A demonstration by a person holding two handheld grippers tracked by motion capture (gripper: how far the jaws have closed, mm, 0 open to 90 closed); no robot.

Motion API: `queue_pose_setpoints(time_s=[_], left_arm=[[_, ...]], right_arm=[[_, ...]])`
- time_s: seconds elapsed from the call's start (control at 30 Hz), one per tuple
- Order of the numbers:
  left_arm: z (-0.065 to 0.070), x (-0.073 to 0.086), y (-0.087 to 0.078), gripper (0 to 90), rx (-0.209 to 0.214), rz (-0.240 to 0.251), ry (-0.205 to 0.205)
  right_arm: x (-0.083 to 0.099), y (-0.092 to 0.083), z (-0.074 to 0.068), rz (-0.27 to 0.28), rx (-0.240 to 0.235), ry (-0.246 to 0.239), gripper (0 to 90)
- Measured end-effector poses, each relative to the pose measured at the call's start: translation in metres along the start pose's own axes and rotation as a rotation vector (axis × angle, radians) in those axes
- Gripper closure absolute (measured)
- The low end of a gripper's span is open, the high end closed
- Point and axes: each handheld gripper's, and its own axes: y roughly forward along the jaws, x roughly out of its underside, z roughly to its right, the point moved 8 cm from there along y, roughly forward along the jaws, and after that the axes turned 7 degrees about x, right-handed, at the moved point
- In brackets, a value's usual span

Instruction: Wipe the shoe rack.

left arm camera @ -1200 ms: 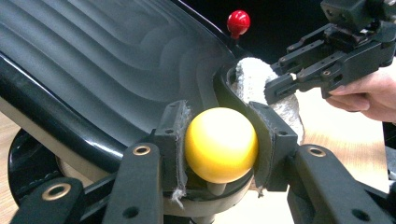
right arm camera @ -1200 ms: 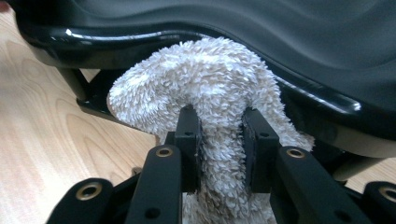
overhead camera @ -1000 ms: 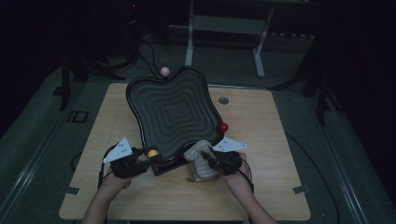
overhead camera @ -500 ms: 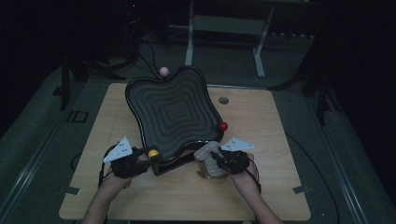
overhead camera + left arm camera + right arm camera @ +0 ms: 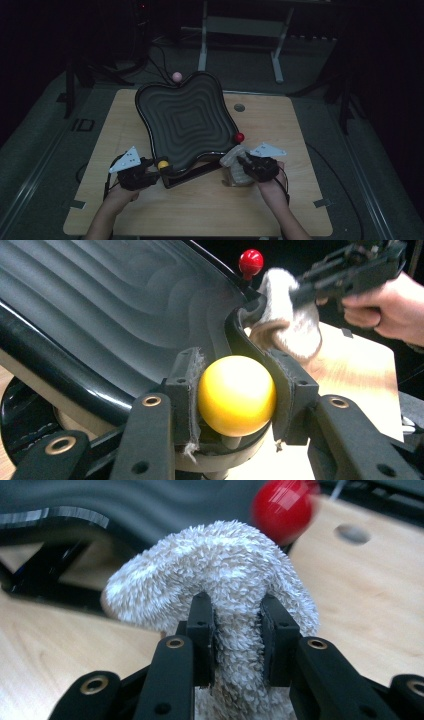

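Dark floor and the legs of a metal stand surround a pale wooden table (image 5: 200, 210), which is the only lit surface in the high view. On it sits a black tray (image 5: 187, 122) with a wavy outline and stepped ripples across its bed, tilted so that its far edge rises toward the back of the table. Round knobs stand at its corners: a yellow knob (image 5: 163, 164) at the near left, a red knob (image 5: 240, 137) at the right, and a pink knob (image 5: 176, 76) at the far edge.

From the left gripper view, the left gripper (image 5: 235, 395) is clamped on the yellow knob, a pad pressing each side of the ball, with the tray's dark rim curving up just behind it. A hand (image 5: 120, 192) holds that gripper at the tray's near left corner.

From the right gripper view, the right gripper (image 5: 236, 640) pinches a fluffy off-white cloth (image 5: 220, 580), whose folded top bulges above the jaws (the pile is squeezed thin between the pads). That cloth lies against the tray's near right rim, just below the red knob, and its lower end rests on the table. Round and small, a hole (image 5: 239, 107) marks the tabletop to the right of the tray.
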Motion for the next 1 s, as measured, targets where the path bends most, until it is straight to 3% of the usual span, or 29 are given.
queue_pose_setpoints(time_s=[0.13,0.27,0.4,0.5,0.67,0.73,0.9,1.0], left_arm=[[0.000,0.000,-0.001,59.7,0.011,0.005,-0.002],[-0.001,0.000,0.000,59.7,0.017,0.006,-0.002],[-0.001,0.000,0.000,59.7,0.021,0.008,-0.005],[-0.001,0.000,0.000,59.7,0.020,0.013,-0.010],[-0.001,0.000,0.000,59.6,0.008,0.026,-0.010],[0.000,0.001,0.000,59.5,-0.002,0.034,-0.002],[0.000,0.001,0.000,59.5,-0.009,0.031,0.000],[0.000,0.001,0.000,59.5,-0.001,0.027,0.000]], right_arm=[[-0.008,-0.002,0.008,0.024,0.027,0.007,71.3],[0.010,0.015,0.001,-0.028,0.022,0.003,71.3],[0.020,0.017,-0.002,-0.043,0.011,0.010,71.3],[0.028,0.021,-0.009,-0.057,0.005,-0.012,71.2],[0.044,0.032,-0.023,-0.100,-0.073,-0.009,71.6],[0.050,0.037,-0.031,-0.117,-0.092,-0.032,71.6],[0.036,0.041,-0.042,-0.098,-0.108,-0.051,71.6],[0.026,0.048,-0.046,-0.083,-0.080,-0.086,71.6]])
